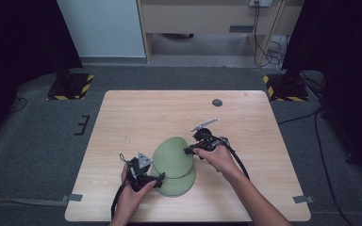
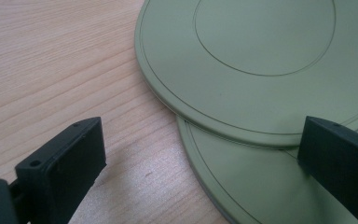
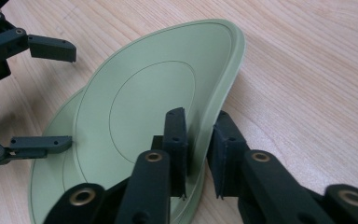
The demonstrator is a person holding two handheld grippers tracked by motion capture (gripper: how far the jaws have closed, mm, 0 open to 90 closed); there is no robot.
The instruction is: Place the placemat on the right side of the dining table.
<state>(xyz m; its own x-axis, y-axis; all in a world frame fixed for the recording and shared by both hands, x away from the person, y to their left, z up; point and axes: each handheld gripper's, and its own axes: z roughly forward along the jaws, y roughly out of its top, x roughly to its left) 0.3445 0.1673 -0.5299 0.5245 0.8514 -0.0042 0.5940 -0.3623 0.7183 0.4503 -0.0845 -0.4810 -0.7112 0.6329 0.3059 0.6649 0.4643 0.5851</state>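
Right hand-held gripper: jaws clamped on the rim of the upper green plate, one pad on the plate's face, one behind the rim. That plate is tilted, gripped edge raised, far edge resting on the lower green plate, which lies flat on the counter.

Left hand-held gripper: jaws wide apart, holding nothing. One jaw sits over bare wood, the other over the lower plate's rim; the overlap of the two plates lies between them.

Plates are round, so no long axis. Upper one faces up and towards the left hand.

Both plates sit near the counter's front edge, centre. Open wood behind and to both sides; a small dark disc lies near the back edge.
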